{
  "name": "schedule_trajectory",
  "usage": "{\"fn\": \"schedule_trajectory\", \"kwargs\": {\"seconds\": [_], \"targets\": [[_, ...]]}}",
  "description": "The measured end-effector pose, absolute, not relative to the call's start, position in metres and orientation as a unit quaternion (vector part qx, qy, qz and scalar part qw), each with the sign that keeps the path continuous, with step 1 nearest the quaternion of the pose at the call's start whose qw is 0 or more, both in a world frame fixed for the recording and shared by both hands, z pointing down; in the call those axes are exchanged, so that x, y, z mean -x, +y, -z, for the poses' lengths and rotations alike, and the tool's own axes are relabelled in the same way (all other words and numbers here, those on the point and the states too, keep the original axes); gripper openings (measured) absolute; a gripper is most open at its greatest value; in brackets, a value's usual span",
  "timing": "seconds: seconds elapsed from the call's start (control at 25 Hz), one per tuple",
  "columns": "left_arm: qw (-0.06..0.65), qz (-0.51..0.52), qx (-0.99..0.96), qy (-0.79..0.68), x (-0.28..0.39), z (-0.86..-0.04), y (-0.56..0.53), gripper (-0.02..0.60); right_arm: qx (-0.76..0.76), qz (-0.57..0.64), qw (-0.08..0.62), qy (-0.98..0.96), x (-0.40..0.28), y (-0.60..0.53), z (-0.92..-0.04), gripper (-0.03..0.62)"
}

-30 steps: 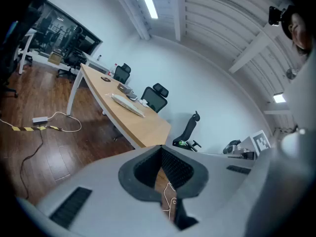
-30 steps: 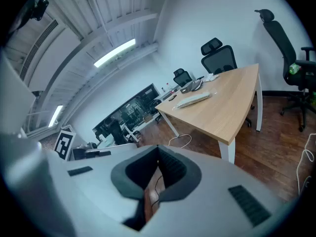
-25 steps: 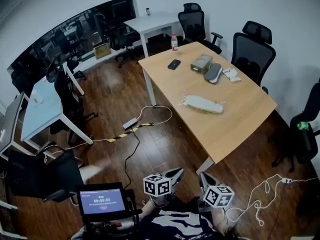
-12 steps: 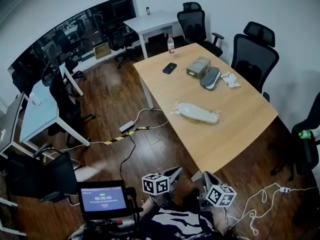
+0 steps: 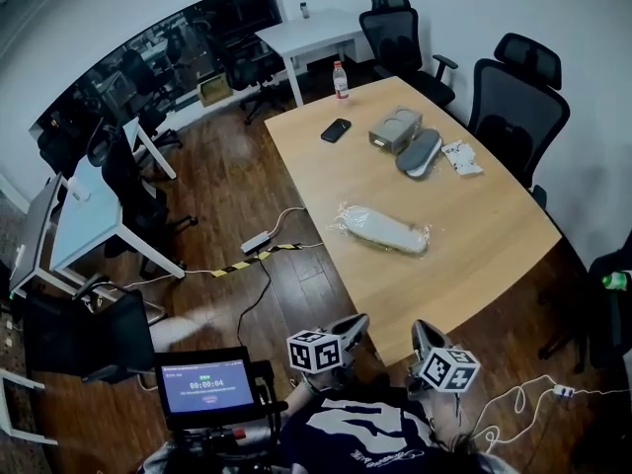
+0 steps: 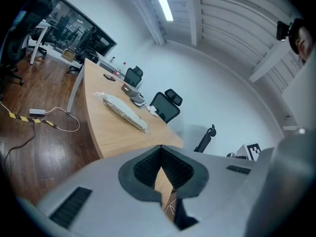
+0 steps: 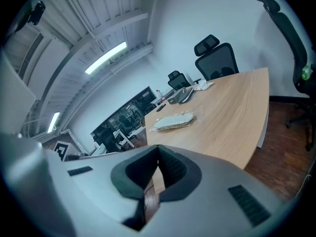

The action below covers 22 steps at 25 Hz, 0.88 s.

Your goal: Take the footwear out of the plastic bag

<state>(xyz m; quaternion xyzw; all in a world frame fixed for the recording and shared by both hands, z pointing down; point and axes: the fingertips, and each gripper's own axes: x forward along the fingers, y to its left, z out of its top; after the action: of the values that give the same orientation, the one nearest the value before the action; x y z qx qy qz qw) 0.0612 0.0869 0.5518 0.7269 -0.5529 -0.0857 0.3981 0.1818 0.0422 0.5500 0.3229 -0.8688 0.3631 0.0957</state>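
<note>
Light wooden table (image 5: 474, 235) on dark wood floor (image 5: 222, 191); black office chairs (image 5: 518, 97) along the far side. Bagged footwear (image 5: 383, 230) lies mid-table. Left gripper (image 5: 351, 326) and right gripper (image 5: 419, 332): jaws together, empty, at the table's near corner.

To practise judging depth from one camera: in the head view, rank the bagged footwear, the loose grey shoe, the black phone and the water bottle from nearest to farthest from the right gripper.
1. bagged footwear, mid-table, closest to the right gripper.
2. loose grey shoe, farther along, right side.
3. black phone, farther, left side.
4. water bottle, at the far edge.
</note>
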Motion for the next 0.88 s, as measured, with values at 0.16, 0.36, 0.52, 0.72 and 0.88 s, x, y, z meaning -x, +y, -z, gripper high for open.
{"fn": "schedule_trajectory", "kwargs": {"seconds": [0.16, 0.36, 0.52, 0.72, 0.88], "targets": [[0.406, 0.099, -0.712, -0.565, -0.052, -0.552, 0.085, 0.003, -0.311, -0.380, 0.096, -0.866, -0.177, 0.028, -0.557, -0.003], [0.409, 0.104, -0.704, -0.572, -0.035, -0.551, 0.079, 0.003, -0.304, -0.393, 0.094, -0.863, -0.166, 0.014, -0.564, -0.003], [0.416, 0.105, -0.699, -0.573, -0.010, -0.558, 0.066, 0.003, -0.304, -0.399, 0.094, -0.860, -0.155, 0.003, -0.569, -0.003], [0.440, 0.130, -0.698, -0.550, 0.020, -0.565, 0.028, 0.003, -0.343, -0.418, 0.082, -0.838, -0.152, -0.030, -0.578, -0.003], [0.476, 0.137, -0.696, -0.520, 0.048, -0.575, -0.002, 0.003, -0.380, -0.433, 0.067, -0.815, -0.137, -0.056, -0.582, -0.003]]}}
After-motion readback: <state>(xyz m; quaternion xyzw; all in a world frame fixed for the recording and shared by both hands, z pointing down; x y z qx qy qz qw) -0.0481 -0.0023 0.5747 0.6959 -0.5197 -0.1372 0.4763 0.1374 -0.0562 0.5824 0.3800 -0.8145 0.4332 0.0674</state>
